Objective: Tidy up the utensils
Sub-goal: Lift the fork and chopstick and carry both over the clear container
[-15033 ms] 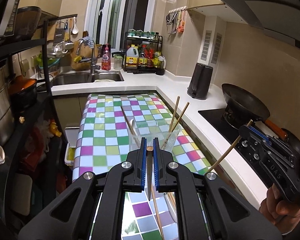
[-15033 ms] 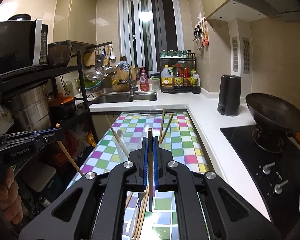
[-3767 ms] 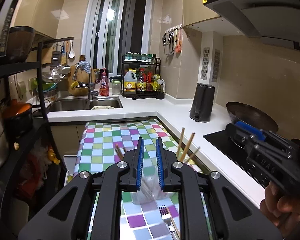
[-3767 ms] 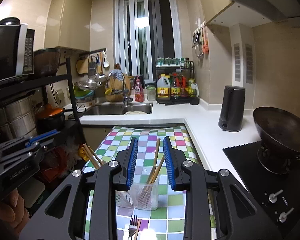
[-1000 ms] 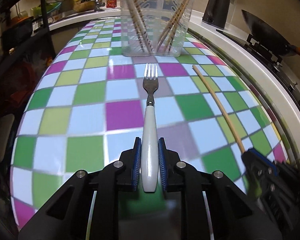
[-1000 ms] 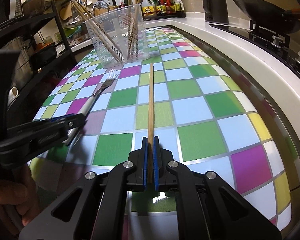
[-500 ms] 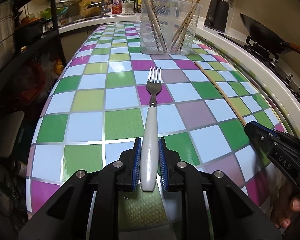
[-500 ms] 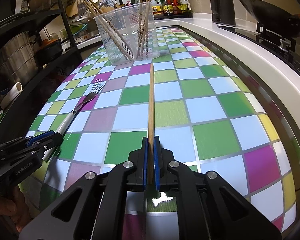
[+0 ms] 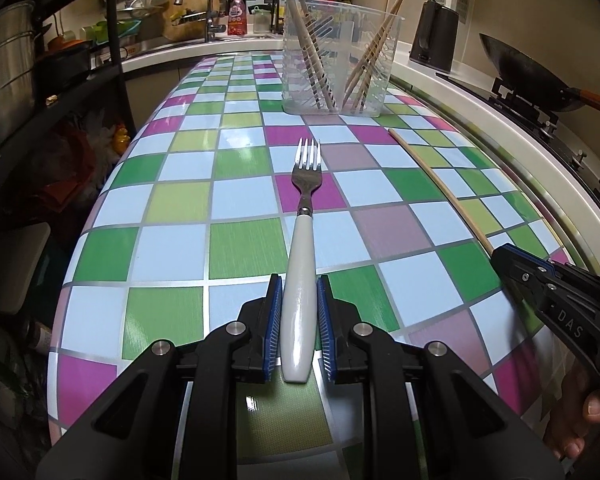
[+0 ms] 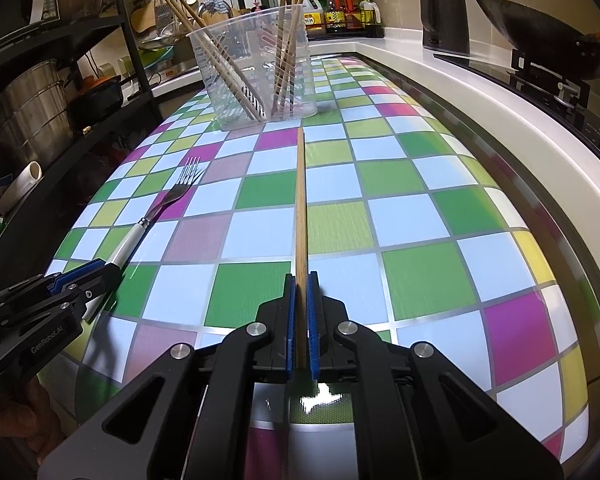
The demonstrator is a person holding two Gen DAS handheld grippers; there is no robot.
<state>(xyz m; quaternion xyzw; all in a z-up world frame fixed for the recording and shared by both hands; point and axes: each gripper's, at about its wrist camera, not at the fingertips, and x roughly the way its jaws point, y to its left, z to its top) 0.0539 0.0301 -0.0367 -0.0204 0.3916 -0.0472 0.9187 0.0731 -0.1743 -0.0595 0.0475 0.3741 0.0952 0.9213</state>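
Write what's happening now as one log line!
left gripper: shut on fork | right gripper: shut on chopstick | holder: chopsticks inside

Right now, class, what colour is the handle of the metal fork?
White, on the metal fork; clearest in the left wrist view.

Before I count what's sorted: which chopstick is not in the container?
The chopstick clamped in the right gripper; the others stand inside the clear container.

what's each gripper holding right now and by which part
The left hand-held gripper clamps the white-handled steel fork by the near end of its handle. The right hand-held gripper clamps the single wooden chopstick at its near end.
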